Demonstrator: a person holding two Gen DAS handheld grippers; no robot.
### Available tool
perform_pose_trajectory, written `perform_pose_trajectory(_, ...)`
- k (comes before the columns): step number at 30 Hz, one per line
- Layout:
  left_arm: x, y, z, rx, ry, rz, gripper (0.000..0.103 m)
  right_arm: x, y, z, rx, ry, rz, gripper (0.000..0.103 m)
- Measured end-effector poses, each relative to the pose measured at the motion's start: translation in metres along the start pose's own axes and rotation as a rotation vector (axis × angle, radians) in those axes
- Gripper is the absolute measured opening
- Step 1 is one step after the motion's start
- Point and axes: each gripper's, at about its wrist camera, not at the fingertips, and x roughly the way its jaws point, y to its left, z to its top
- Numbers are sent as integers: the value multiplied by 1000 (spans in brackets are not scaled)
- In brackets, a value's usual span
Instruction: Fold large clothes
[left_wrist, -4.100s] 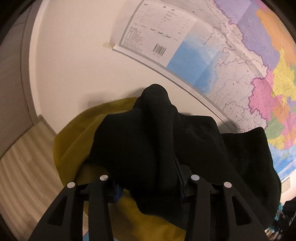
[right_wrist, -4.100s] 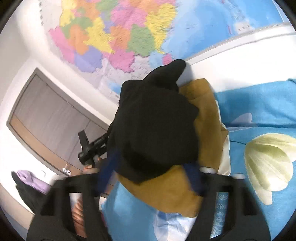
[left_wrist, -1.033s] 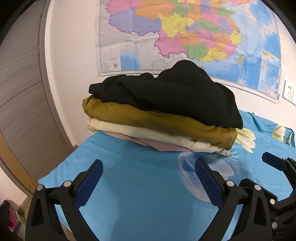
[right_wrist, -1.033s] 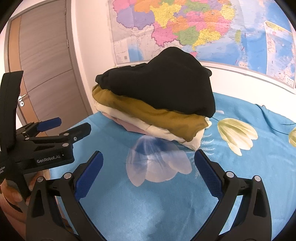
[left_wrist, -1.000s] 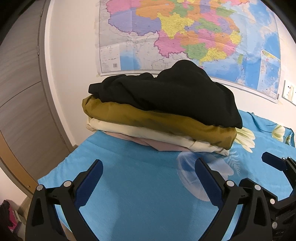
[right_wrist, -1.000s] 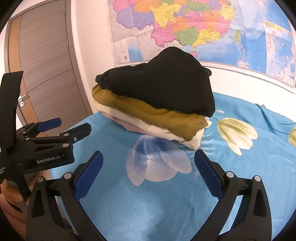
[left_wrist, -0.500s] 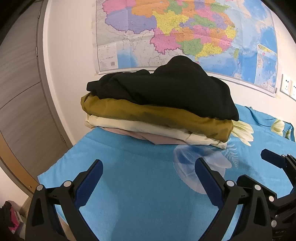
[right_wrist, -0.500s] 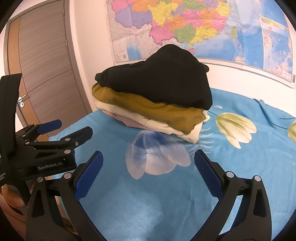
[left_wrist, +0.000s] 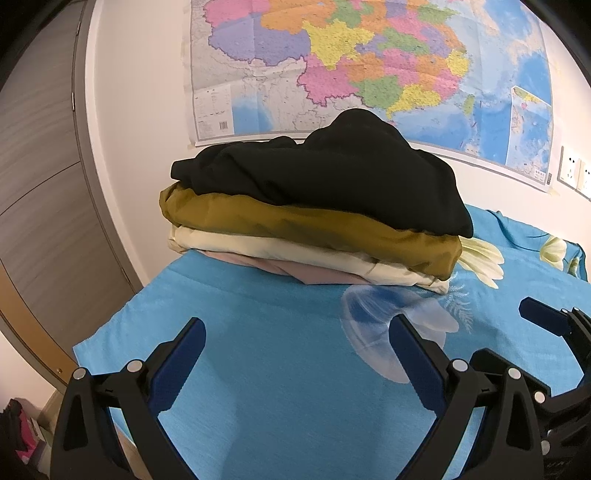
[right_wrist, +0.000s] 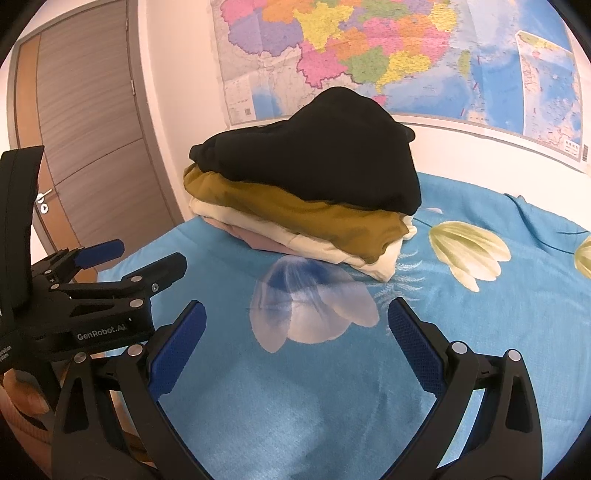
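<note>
Four folded garments sit stacked at the centre of both frames on the blue floral sheet (left_wrist: 280, 369): a black garment (left_wrist: 332, 173) on top, then mustard (left_wrist: 295, 225), cream (left_wrist: 258, 247) and pink (left_wrist: 295, 269). My left gripper (left_wrist: 297, 350) and right gripper (right_wrist: 295, 328) fill the lower frame, both spread wide and empty, well apart from the pile. A wall map (left_wrist: 369, 62) spans the upper frame.

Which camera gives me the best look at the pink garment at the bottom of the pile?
The left wrist view: the pink garment shows as a long strip under the cream layer. The right wrist view shows only a short pink patch, mostly hidden by the cream layer.
</note>
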Motion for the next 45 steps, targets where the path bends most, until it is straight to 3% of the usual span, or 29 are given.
perform_pose_trajectory(45,3,-3,-5,-7,16,-1,96,0,-5,-2,11,12,7,97)
